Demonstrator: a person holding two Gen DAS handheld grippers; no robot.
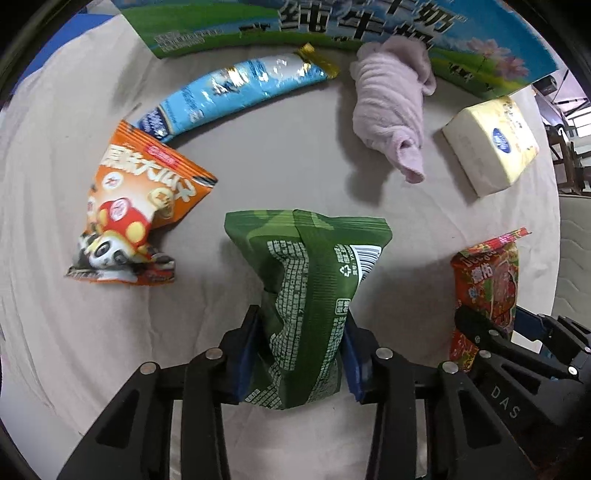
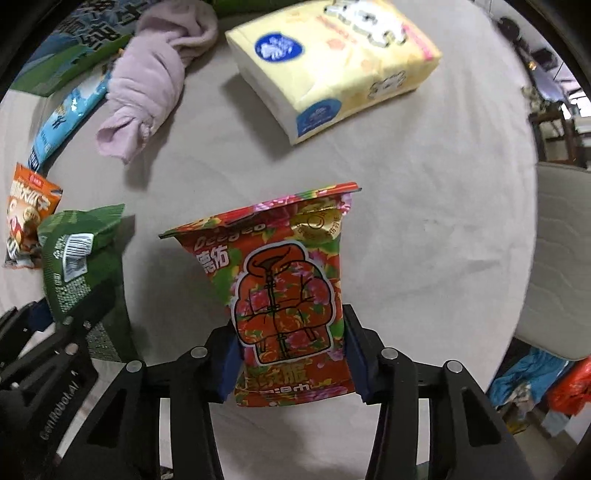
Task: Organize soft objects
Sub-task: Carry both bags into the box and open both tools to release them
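Beige cloth [image 1: 280, 155] covers the work surface, wrinkled toward the edges, with a green and blue milk carton box [image 1: 332, 33] lying along its far side. Both grippers point down at the cloth. The left gripper [image 1: 301, 354] is clamped on the lower part of a green snack bag [image 1: 310, 280], its blue pads [image 1: 246, 354] pinching the film so it creases inward at the waist; the bag shows its printed back and barcode. The right gripper [image 2: 291, 354] is likewise squeezed onto a red floral pouch [image 2: 284, 288] printed with a padded jacket, the pouch bulging above the pads. The two packets hang just beside each other. Left on the cloth are an orange panda snack bag [image 1: 136, 210], a long light-blue packet [image 1: 229, 92], a rolled lilac towel [image 1: 391, 107] and a yellow tissue pack [image 1: 491, 144], all apart from one another. To do this step well, I would keep the squeeze gentle, since both packets look air-filled and could slip out or burst under a hard pinch. Lifting straight up before carrying them sideways should avoid dragging the cloth or nudging the panda bag. Keeping the two hands apart would stop the packets knocking together. Where they belong is not shown, though the carton box seems the likely container.
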